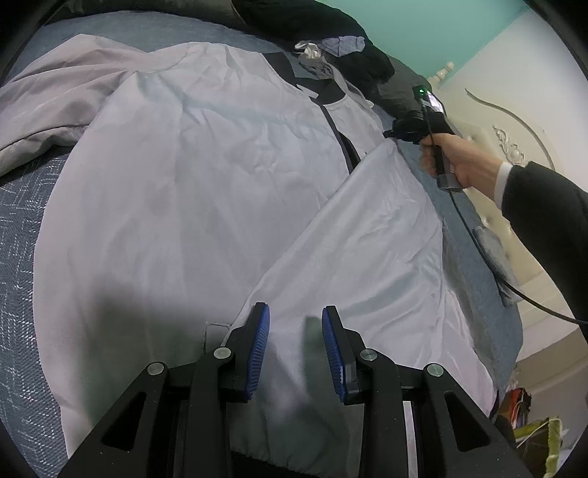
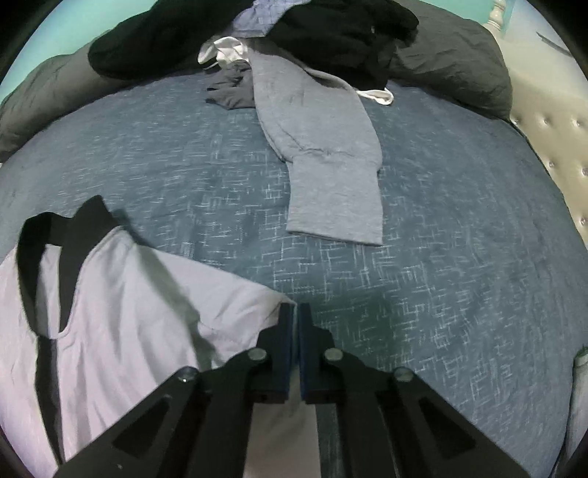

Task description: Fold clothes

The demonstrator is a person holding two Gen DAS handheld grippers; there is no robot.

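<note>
Jacket (image 1: pixel 191 191) lies flat on bed (image 2: pixel 422 294), rt side folded in; rt gripper (image 2: pixel 297 312) pinches its corner, lt gripper (image 1: pixel 296 331) spread over hem — keep edge taut & straight.

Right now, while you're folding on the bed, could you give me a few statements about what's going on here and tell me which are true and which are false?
1. The left gripper is clamped shut on the cloth. False: its blue pads stand apart, open above the pale jacket.
2. The right gripper is shut on an edge of the pale jacket. True.
3. The jacket has dark trim at the collar. True.
4. The bed cover is plain red. False: it is blue with a light woven pattern.
5. A grey-blue sleeve lies on the bed cover beyond the right gripper. True.
6. The pile of clothes at the far end is neatly folded. False: it is a loose heap.
</note>
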